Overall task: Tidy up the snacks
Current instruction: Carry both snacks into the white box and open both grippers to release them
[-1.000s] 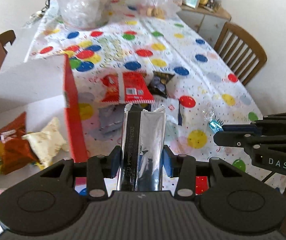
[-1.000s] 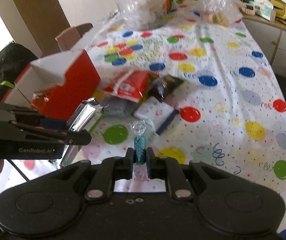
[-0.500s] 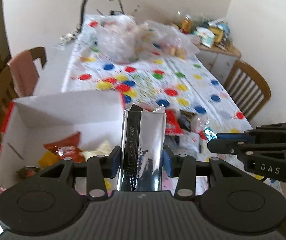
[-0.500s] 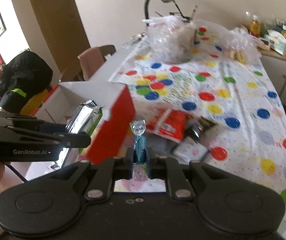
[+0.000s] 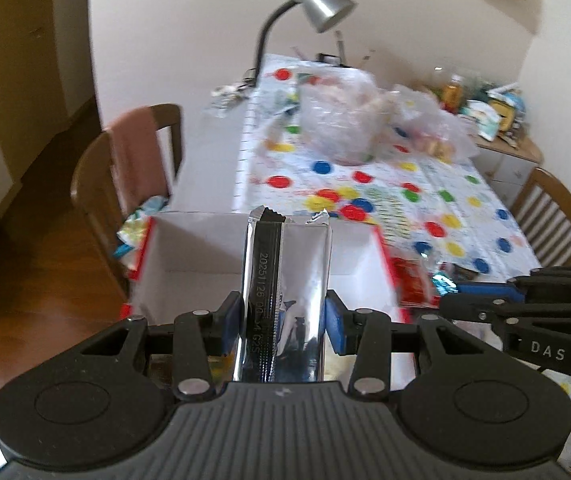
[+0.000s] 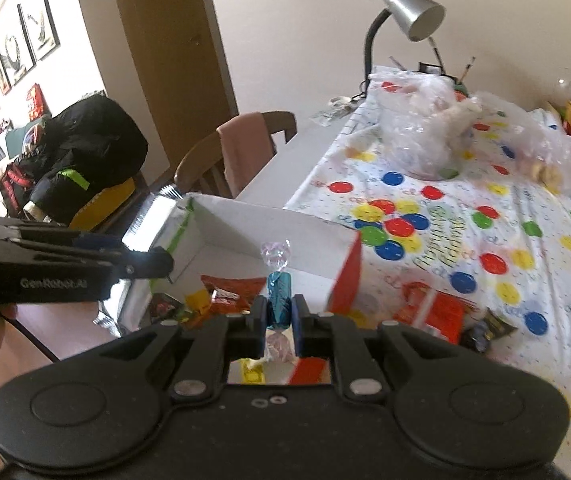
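My left gripper (image 5: 283,322) is shut on a silver foil snack packet (image 5: 289,280) that stands upright between its blue pads. It hovers over the open white box with red sides (image 5: 201,248). My right gripper (image 6: 278,320) is shut on a blue wrapped candy (image 6: 278,296) with clear twisted ends, above the same box (image 6: 269,224). Several snack packets (image 6: 229,294) lie inside the box. In the right wrist view the left gripper (image 6: 153,262) shows at the left; in the left wrist view the right gripper (image 5: 451,304) shows at the right.
A red snack packet (image 6: 441,312) and a dark packet (image 6: 485,328) lie on the dotted tablecloth (image 6: 485,240) right of the box. Plastic bags (image 6: 421,128) and a desk lamp (image 6: 409,12) stand at the far end. Wooden chairs (image 5: 125,160) flank the table.
Both grippers have risen and swung left, from above the tablecloth to over the open box, each keeping its item. The red box wall now lies to their right.
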{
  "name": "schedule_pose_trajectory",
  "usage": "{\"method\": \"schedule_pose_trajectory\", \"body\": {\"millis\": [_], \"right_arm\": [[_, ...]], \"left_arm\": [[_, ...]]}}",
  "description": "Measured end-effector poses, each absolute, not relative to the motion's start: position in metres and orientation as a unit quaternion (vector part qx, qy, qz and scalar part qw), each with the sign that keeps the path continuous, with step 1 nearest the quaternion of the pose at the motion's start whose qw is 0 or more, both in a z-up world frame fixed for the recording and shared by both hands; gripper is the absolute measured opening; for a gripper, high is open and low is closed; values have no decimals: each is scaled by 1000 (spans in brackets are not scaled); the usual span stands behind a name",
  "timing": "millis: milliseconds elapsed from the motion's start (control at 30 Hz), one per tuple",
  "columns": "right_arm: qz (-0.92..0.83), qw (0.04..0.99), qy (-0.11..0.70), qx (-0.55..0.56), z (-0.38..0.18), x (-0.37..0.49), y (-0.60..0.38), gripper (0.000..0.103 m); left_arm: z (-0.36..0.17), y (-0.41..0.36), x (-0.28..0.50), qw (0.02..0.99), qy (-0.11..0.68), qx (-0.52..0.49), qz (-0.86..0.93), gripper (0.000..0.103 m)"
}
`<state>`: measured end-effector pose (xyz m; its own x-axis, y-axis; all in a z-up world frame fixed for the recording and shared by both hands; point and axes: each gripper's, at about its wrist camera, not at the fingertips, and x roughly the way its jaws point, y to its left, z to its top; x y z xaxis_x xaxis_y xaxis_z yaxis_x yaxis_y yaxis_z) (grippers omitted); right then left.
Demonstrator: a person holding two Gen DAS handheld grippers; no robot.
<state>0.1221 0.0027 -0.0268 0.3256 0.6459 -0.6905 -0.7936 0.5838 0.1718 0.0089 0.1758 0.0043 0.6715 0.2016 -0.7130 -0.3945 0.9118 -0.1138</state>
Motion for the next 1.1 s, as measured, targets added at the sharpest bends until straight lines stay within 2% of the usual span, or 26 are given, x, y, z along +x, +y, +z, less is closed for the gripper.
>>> {"method": "schedule_pose_trajectory", "body": {"millis": [367, 767, 1100], "right_arm": [[436, 794, 408, -110, -62, 140, 61, 11], [418, 761, 477, -132, -119, 168, 106, 11], [404, 746, 511, -140, -140, 181, 126, 11]], "left_arm": [[-27, 231, 25, 888, 403, -110, 191, 42], [-73, 250, 68, 846, 497, -91, 170, 42], [-97, 256, 92, 823, 540, -80, 160, 42]]}}
